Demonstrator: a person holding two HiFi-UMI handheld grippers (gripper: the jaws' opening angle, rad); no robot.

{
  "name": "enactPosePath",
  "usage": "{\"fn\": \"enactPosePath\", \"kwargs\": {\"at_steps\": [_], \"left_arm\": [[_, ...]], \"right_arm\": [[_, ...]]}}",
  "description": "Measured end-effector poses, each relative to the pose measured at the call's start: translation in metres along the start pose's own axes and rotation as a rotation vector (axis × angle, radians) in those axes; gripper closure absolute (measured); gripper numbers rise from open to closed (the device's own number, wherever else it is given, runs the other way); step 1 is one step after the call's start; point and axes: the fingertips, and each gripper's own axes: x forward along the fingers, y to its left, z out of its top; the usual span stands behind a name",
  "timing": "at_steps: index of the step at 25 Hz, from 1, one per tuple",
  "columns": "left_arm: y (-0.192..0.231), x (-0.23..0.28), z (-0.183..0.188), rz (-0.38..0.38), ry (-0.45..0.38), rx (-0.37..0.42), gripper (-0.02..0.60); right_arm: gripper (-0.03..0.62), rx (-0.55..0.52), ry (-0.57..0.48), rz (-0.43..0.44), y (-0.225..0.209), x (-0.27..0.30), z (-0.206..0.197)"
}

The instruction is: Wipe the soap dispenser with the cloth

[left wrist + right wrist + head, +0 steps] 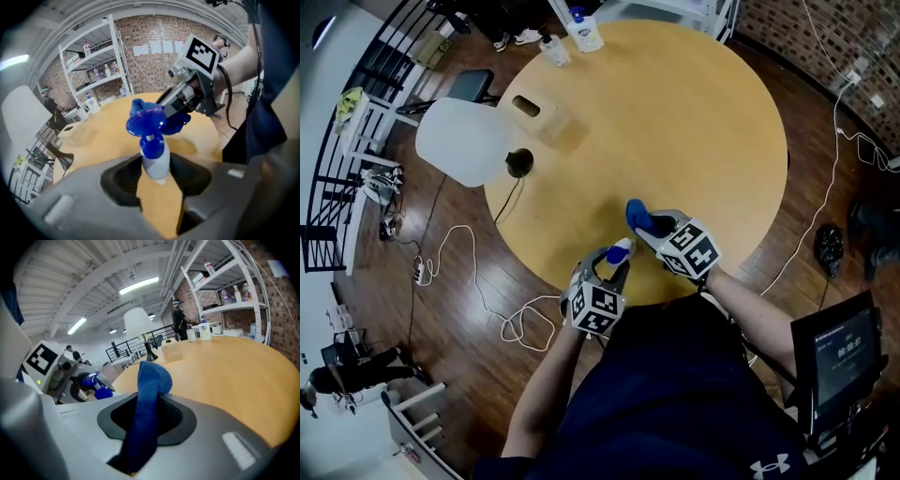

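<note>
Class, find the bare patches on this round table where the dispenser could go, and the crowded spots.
Bare: the table's middle and right side, right of the box. Crowded: the far edge with two bottles, the left rim under the lamp, and the near edge, where the left gripper holds the soap dispenser beside the cloth in the right gripper.

Dispenser (154, 161): white body, blue pump.
Cloth (149, 380): blue.
Table (694, 131): pale tan wood.
Floor (459, 272): dark brown boards.
Lamp (464, 141): white shade, black base.
Cubes (598, 309): black-and-white squares.
Wall (806, 37): red-brown brick.
</note>
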Motion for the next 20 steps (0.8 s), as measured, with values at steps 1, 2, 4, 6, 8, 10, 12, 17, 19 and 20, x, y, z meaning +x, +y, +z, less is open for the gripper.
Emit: {"fn": "enactPosePath", "kwargs": {"at_steps": [1,2,4,6,8,10,12,17,19,20], "left_arm": [[0.000,0.001,0.000,0.002,0.003,-0.004,0.393],[0.000,0.001,0.000,0.002,0.007,-0.007,0.393],[0.000,0.001,-0.001,-0.004,0.012,-0.007,0.393],[-0.001,0.001,-0.002,-0.012,0.018,0.000,0.393],[-0.001,0.002,-0.003,-0.015,0.023,0.002,0.391],[-0.001,0.001,-0.003,-0.011,0.028,0.004,0.391],[-0.002,0.002,-0.003,-0.001,0.027,0.002,0.391],[-0.002,0.003,-0.001,0.025,0.004,-0.034,0.390],[0.000,0.003,-0.001,0.042,-0.004,-0.065,0.390],[0.001,0.003,-0.001,0.052,-0.008,-0.093,0.390]], "right_arm": [[0.494,0.026,-0.025,0.034,0.002,-0.003,0.005],[0.494,0.042,-0.050,0.092,0.010,-0.005,0.010],[0.494,0.039,-0.074,0.228,0.036,-0.005,0.019],[0.494,0.023,-0.056,0.318,0.055,0.000,0.019],[0.494,0.011,-0.020,0.307,0.053,0.008,0.014],[0.493,0.002,0.015,0.216,0.036,0.014,0.009],[0.493,0.010,0.030,0.133,0.017,0.013,0.005],[0.494,0.070,-0.037,0.245,0.041,-0.010,0.008],[0.494,0.062,-0.041,0.288,0.057,-0.009,0.004],[0.494,0.071,-0.044,0.278,0.057,-0.006,0.000]]}}
